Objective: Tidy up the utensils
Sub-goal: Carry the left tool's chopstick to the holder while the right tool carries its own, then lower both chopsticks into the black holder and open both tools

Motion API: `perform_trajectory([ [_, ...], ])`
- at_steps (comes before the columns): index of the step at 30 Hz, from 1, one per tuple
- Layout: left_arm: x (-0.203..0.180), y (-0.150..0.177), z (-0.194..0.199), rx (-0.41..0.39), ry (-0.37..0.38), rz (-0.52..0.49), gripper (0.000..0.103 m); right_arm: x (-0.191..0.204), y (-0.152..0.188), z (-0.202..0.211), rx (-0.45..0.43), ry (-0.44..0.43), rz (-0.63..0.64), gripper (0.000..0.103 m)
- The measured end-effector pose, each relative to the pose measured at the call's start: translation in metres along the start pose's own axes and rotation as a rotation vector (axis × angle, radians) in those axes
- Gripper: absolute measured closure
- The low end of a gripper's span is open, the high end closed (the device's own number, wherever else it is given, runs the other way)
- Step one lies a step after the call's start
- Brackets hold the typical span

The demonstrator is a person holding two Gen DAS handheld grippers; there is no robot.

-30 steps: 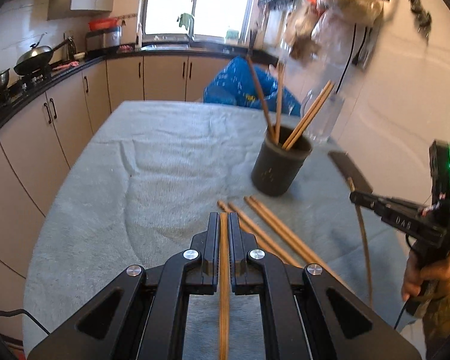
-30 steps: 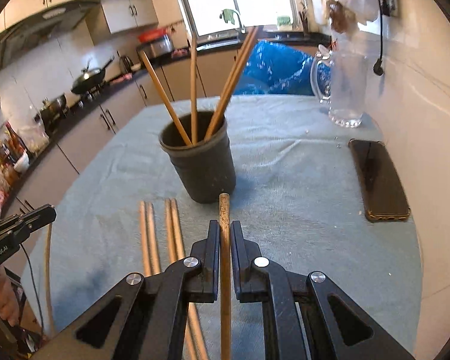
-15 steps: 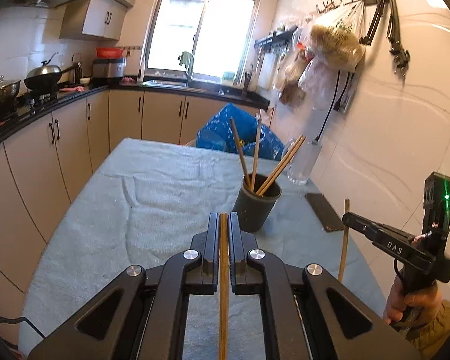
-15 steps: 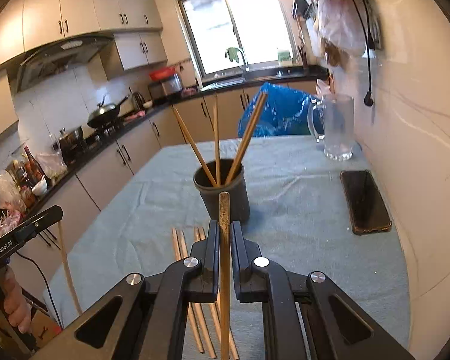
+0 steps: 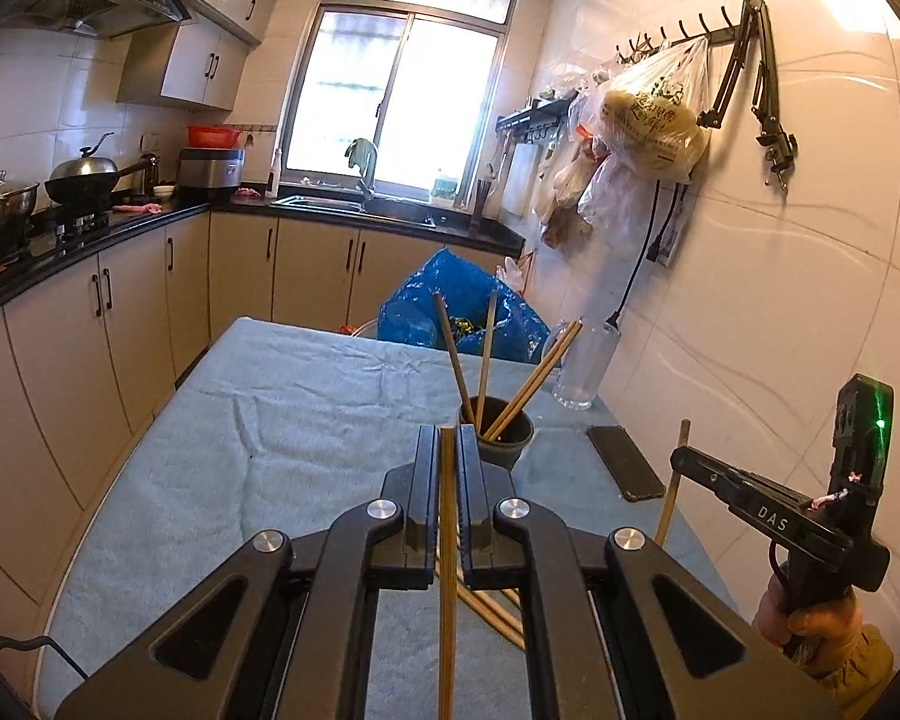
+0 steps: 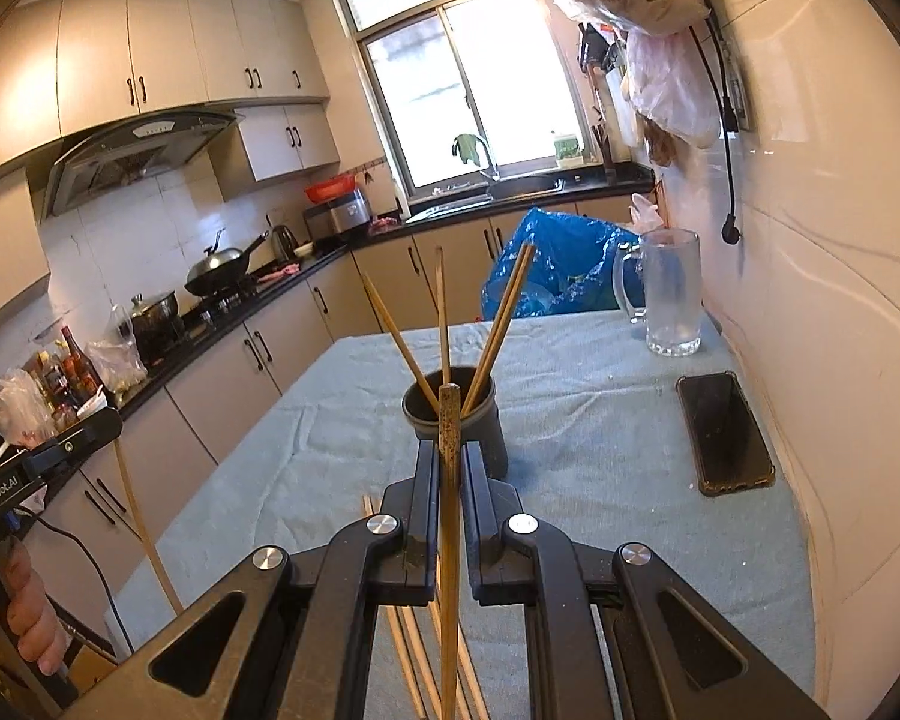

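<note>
- Two grippers, left (image 5: 447, 459) and right (image 6: 450, 471), jaws clamped on one chopstick each.
- Raised near the holder (image 6: 456, 420), likely for dropping in.
- Several chopsticks (image 5: 486, 612) left on the bench (image 5: 270, 420) before the holder.

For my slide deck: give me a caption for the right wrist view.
Right gripper clamps one chopstick above the table, facing the dark holder cup with four chopsticks.

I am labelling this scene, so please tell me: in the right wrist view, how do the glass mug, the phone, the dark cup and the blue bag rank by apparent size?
1. Blue bag, though partly hidden
2-3. Glass mug and phone: too alike to rank
4. Dark cup, partly hidden by the gripper
</note>
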State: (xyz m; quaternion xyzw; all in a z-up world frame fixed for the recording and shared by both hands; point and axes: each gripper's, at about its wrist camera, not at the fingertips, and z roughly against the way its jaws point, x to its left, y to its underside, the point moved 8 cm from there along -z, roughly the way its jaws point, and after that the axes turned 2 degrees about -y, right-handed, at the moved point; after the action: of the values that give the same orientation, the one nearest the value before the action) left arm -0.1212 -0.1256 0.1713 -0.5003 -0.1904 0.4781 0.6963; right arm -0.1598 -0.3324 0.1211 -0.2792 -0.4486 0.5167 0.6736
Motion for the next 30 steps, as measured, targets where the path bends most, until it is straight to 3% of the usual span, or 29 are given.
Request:
perform_trajectory([
  [9, -0.004, -0.029, -0.011, -0.042, 0.008, 0.012, 0.098, -0.003, -0.025, 0.006, -0.059, 0.001, -0.007, 0.096],
  [18, -0.021, -0.1, -0.04, -0.159, 0.009, 0.003, 0.098, -0.002, -0.083, -0.006, -0.162, 0.003, -0.031, 0.096],
  [22, -0.031, -0.138, -0.066, -0.215, 0.009, 0.008, 0.098, 0.0, -0.121, -0.018, -0.224, -0.01, -0.049, 0.096],
  [30, -0.033, -0.185, -0.134, -0.244, 0.012, 0.091, 0.098, -0.004, -0.173, -0.058, -0.319, -0.014, -0.089, 0.095],
])
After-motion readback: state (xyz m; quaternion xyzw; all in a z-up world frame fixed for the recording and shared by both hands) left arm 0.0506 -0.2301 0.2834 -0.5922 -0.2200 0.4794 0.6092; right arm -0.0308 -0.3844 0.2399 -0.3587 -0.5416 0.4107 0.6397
